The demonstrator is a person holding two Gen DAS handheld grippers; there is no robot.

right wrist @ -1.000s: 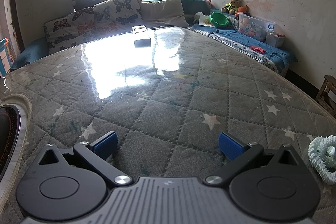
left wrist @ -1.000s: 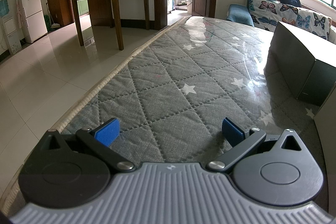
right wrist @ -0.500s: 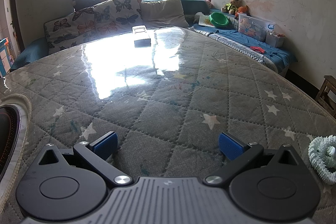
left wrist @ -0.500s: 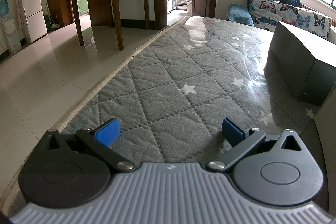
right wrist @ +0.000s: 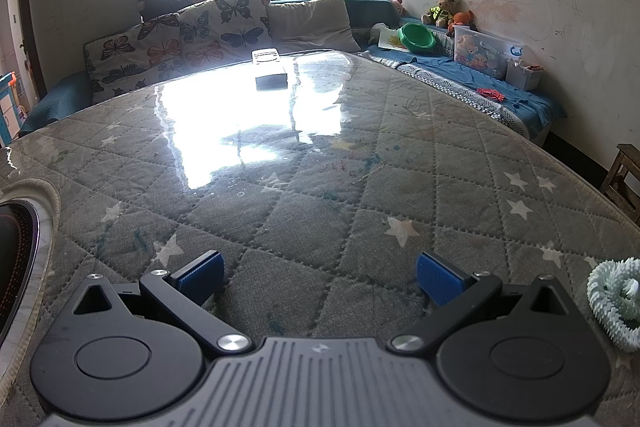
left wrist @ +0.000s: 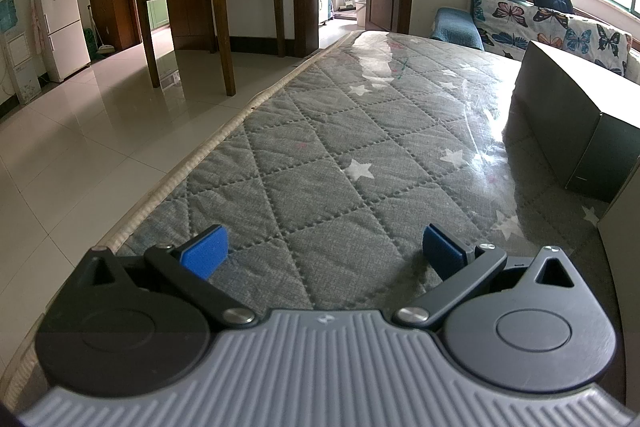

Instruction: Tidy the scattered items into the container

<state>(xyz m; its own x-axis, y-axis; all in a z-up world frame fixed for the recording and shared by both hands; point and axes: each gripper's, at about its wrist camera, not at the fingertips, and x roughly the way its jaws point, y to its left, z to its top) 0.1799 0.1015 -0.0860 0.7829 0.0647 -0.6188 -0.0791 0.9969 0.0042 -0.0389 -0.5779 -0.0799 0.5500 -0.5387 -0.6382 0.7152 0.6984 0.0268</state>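
Container first: that dark box sits on the quilted table to the right of your left gripper, well apart from it. It looks stiff-walled and needs no lifting. Your right gripper hovers low over the same table with its jaws apart, nothing between them; the left one's jaws are spread wide too. Next down, a small flat box lies far across the table, probably light and rigid, so pinch its long sides. Smallest, a pale green coiled thing lies just right of your right gripper. It looks soft and springy, so pinch through the coil's thickness. No readable writing anywhere.
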